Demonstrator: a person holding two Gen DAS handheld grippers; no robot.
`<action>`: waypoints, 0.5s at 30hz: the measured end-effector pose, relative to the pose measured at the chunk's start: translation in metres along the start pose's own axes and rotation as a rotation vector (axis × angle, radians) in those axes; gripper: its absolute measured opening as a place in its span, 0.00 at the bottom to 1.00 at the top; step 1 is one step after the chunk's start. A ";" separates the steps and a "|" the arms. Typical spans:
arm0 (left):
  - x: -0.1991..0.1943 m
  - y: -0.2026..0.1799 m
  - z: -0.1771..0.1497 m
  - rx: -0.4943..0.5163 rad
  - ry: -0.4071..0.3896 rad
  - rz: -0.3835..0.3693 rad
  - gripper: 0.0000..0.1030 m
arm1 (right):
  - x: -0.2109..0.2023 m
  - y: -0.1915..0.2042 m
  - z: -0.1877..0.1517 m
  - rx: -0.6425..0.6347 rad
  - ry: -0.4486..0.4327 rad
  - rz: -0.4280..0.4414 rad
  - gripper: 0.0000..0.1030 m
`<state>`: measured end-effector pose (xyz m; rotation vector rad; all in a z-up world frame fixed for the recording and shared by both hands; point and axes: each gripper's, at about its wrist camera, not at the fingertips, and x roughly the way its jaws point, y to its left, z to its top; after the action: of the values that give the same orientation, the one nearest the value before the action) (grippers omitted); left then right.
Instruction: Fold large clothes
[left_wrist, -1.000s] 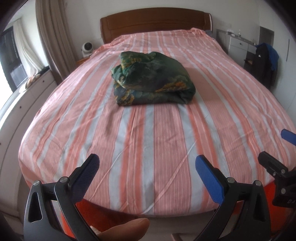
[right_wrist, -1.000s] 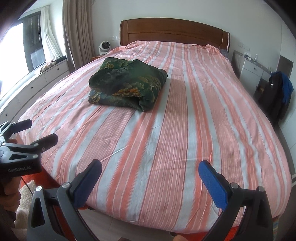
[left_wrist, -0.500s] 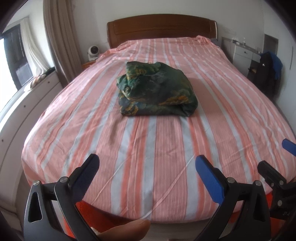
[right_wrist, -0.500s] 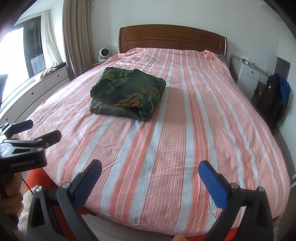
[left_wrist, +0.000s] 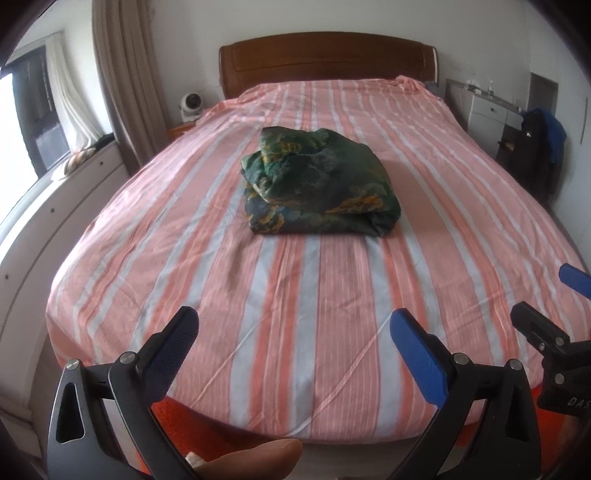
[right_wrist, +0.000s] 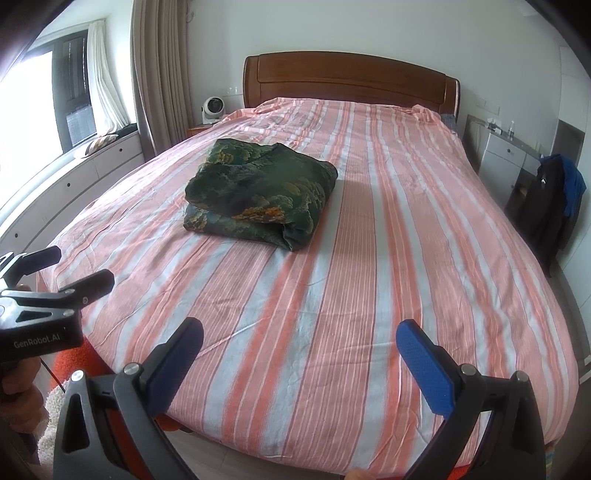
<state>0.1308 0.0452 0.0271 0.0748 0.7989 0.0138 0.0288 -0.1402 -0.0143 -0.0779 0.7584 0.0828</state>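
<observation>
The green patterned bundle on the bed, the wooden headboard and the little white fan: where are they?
Green folded garment (left_wrist: 317, 184): left wrist view, top fold.
Wooden headboard (right_wrist: 351, 79): right wrist view, middle of the panel.
Small white fan (right_wrist: 211, 107): right wrist view, round face.

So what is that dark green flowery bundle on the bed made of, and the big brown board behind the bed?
The dark green flowery bundle looks like soft woven cloth, slightly silky: it creases, sags and folds in layers. The brown headboard looks like varnished wood: reddish-brown, smooth, with a faint shine. Neither can be told for sure.
</observation>
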 end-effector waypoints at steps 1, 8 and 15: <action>-0.001 0.001 0.000 0.002 -0.004 0.003 1.00 | 0.000 0.002 0.001 -0.004 0.000 0.001 1.00; -0.002 0.003 -0.002 0.019 -0.019 0.058 1.00 | 0.003 0.010 0.001 -0.022 0.016 0.012 1.00; 0.002 0.007 -0.002 -0.002 0.003 0.061 1.00 | 0.002 0.017 0.004 -0.043 0.008 0.022 1.00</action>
<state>0.1308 0.0526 0.0243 0.0973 0.7999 0.0722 0.0316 -0.1228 -0.0136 -0.1106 0.7661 0.1197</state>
